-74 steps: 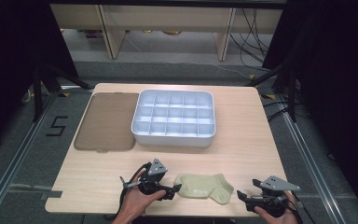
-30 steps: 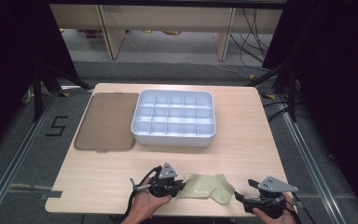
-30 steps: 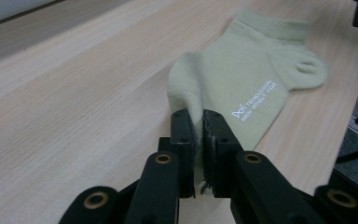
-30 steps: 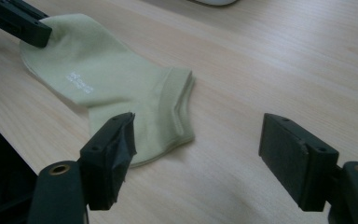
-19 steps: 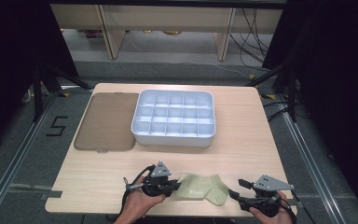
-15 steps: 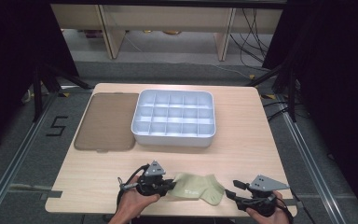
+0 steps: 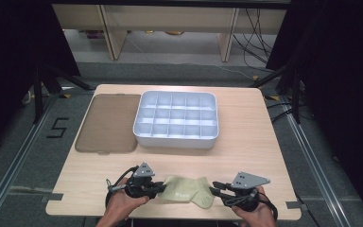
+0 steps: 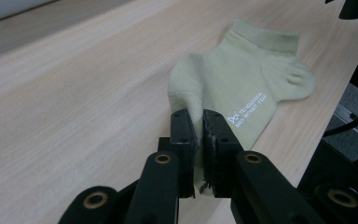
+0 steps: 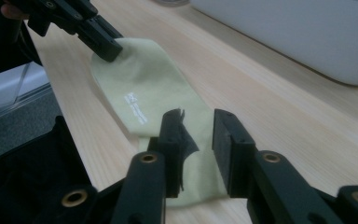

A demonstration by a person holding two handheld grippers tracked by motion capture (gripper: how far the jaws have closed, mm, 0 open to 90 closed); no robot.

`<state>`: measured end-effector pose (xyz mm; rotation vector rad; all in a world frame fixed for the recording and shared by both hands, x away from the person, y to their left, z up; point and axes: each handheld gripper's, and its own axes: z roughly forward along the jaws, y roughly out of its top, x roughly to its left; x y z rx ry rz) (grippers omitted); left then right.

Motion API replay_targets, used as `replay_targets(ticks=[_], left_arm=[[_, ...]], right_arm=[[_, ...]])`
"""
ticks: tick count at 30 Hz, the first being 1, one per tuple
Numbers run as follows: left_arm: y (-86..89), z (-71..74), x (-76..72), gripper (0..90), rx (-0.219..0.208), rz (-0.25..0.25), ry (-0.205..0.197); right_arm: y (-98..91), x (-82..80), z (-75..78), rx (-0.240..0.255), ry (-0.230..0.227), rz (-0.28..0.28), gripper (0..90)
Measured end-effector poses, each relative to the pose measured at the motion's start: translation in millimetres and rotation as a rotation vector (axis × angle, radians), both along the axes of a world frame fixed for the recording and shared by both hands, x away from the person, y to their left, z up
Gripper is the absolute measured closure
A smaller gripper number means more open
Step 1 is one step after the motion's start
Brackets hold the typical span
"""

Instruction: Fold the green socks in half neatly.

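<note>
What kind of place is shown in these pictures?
Probably a lab or recording workspace, not a home: a wooden table ringed by dark curtains, floor tape marked 5, loose cables, a handheld gripper.

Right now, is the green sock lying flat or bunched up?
Mostly flat. The sock lies spread on the table, with only its toe end pinched into a ridge by the left gripper.

We see a pale green fabric ankle sock [image 7: 187, 191] with small white lettering, a white plastic compartment tray [image 7: 176, 119], a flat brown rectangular lid [image 7: 108, 123], a light wood-grain table [image 7: 246, 142], and black gripper jaws.
</note>
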<state>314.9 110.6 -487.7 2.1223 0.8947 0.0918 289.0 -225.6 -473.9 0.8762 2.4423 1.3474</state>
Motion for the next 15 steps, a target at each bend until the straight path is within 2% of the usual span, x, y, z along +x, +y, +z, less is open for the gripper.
replay_targets(ticks=[1,2,3,4,8,9,12,14,15], left_arm=[[3.1,-0.7,-2.3,82.9,0.011,0.006,-0.003],[5.4,-0.8,-1.9,82.9,0.016,-0.002,-0.005],[5.7,-1.3,-3.0,82.9,-0.003,0.018,-0.002],[5.7,-1.3,-3.0,82.9,-0.003,0.018,-0.002],[10.1,0.0,-4.1,82.8,0.018,0.001,0.000],[8.5,-1.7,-4.7,82.8,0.001,0.022,0.010],[9.2,-1.3,-3.4,82.8,0.017,0.004,0.000],[9.3,-0.8,-3.7,82.8,0.013,0.013,0.000],[9.6,-0.4,-3.8,82.8,0.014,0.011,-0.003]], right_arm=[[11.0,1.5,-1.5,-0.007,-0.010,0.029,78.1],[16.6,1.7,-2.4,-0.010,-0.002,0.052,79.8],[21.1,2.3,-3.3,-0.018,-0.009,0.069,81.4],[21.1,2.3,-3.3,-0.018,-0.009,0.069,81.4],[41.3,2.1,-7.1,-0.041,-0.024,0.136,87.0],[44.9,2.9,-7.9,-0.041,-0.022,0.145,87.8],[50.7,4.9,-9.3,-0.040,-0.019,0.159,88.8],[62.2,7.3,-13.2,-0.047,0.007,0.169,89.2],[64.7,9.8,-14.7,-0.051,-0.008,0.194,89.2]])
